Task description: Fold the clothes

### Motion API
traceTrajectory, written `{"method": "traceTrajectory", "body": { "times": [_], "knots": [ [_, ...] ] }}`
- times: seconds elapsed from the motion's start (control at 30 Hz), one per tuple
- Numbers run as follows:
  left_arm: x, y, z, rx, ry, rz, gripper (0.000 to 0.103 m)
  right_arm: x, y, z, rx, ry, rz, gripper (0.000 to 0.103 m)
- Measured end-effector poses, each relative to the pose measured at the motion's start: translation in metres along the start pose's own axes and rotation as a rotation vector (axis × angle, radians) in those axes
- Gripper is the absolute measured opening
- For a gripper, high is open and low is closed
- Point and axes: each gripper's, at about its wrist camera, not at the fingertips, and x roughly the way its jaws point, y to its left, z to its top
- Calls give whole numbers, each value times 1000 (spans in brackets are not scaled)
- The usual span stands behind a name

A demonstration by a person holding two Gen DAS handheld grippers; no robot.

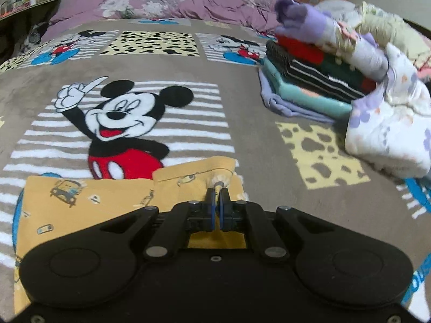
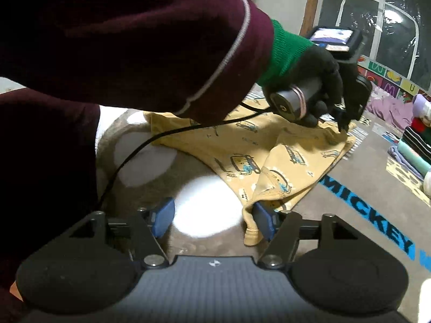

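**Yellow garment pinched at one edge, bed blanket beyond**

The left tongs [image 1: 217, 185] are closed on a folded edge of the yellow printed garment [image 1: 89, 196], which lies on the Mickey Mouse blanket [image 1: 242, 102] covering the bed. The right tongs [image 2: 214, 219] stand wide; a hem of the garment drapes over the right-hand pad [image 2: 265, 222]. A gloved hand [image 2: 317, 80] grips the left handle. The stack of folded clothes [image 1: 309, 78] sits well apart, bare blanket lying between.
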Motion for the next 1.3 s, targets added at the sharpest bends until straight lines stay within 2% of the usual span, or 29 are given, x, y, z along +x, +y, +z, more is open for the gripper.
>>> {"method": "traceTrajectory", "body": {
  "times": [0.03, 0.1, 0.13, 0.17, 0.3, 0.5, 0.57, 0.67, 0.73, 0.8, 0.87, 0.9, 0.97, 1.03, 1.07, 1.13, 1.23, 1.3],
  "knots": [
    [2, -2, 0, 11, 6, -7, 1, 0, 0, 0, 1, 1, 5, 67],
    [2, -4, -2, 31, 15, -38, 15, 1, 0, 2, 4, 2, 10, 68],
    [-1, -4, -2, 31, 4, -46, 37, 1, 0, 2, 7, 2, 12, 68],
    [-7, -2, -2, 28, -17, -53, 44, 0, 0, 2, 8, 3, 12, 68],
    [-36, 18, -7, -23, -70, -40, 43, -3, -1, 1, 24, 0, 8, 69],
    [-77, 37, -46, 59, -73, 10, 42, -31, -5, -1, 91, 9, -25, 69],
    [-86, 39, -57, 91, -76, 17, 34, -44, -9, 0, 109, 10, -40, 69],
    [-90, 39, -52, 92, -87, -9, 34, -55, -13, 8, 121, -52, -97, 67],
    [-87, 35, -39, 82, -102, -37, 33, -54, -9, 19, 83, -113, -130, 68],
    [-79, 29, -19, 68, -109, -66, 30, -38, -3, 27, 9, -134, -124, 68],
    [-64, 22, 0, 71, -100, -72, 21, -15, -5, 29, 0, -110, -101, 66],
    [-54, 17, 8, 90, -87, -63, 20, -5, -9, 26, 33, -88, -82, 63],
    [-33, 7, 18, 149, -52, -48, 10, 4, -12, 18, 70, -59, -58, 63],
    [-11, 2, 23, 199, -16, -45, 10, 7, -10, 10, 64, -43, -34, 64],
    [5, 2, 22, 223, 13, -17, 10, 9, -8, 8, 60, -38, -27, 64],
    [35, 7, 20, 248, 55, 86, 10, 12, -8, 3, 72, -40, -4, 67],
    [21, 21, 25, 136, -16, 37, 10, 15, -3, 1, 78, -46, 7, 70],
    [5, 23, 23, 133, -44, 6, 10, 18, -5, 1, 94, -51, 18, 70]
  ]
}}
